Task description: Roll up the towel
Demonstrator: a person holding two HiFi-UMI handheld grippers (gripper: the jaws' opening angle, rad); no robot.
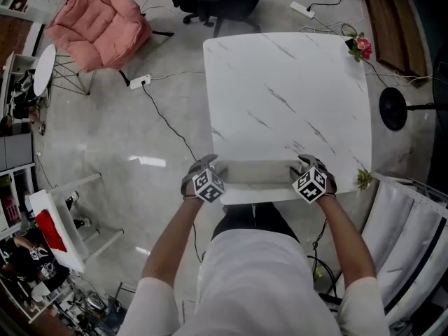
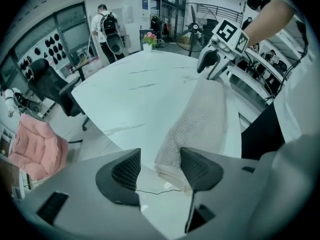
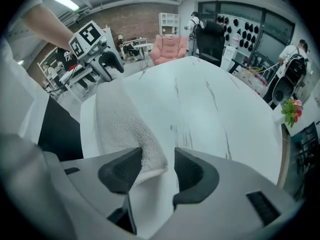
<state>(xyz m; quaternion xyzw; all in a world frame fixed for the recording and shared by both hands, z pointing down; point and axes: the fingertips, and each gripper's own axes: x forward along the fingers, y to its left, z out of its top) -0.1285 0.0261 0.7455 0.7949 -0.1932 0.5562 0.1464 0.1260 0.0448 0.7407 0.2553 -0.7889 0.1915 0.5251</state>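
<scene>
The towel (image 1: 259, 171) is seen as a long, narrow band of pale grey-beige terry cloth with a nubbly, looped pile. It is laid flat along the near edge of the table (image 1: 280, 82), just in front of the person. In the left gripper view its end is shown as several stacked layers with a smoother hemmed border.

The left gripper (image 2: 160, 171) is held at the towel's left end with its jaws spread. The layered end lies between the dark, ribbed pads, against the right-hand pad, while a clear gap is left to the other. The right gripper (image 3: 152, 171) is placed at the opposite end, its jaws likewise spread. The rounded towel end is seen between them, beside the left-hand pad and apart from the right-hand one. Neither end is pinched. Both grippers are pointed steeply down, and each is topped by a cube with black-and-white square markers.

The table top is a white square slab with rounded corners, smooth, and streaked with thin grey veins like marble. A small pot of pink flowers (image 1: 362, 46) is set at its far right corner. Beyond the table, a glossy grey floor (image 1: 119, 124) is crossed by black cables, and a padded pink chair (image 1: 98, 19) stands at the far left.
</scene>
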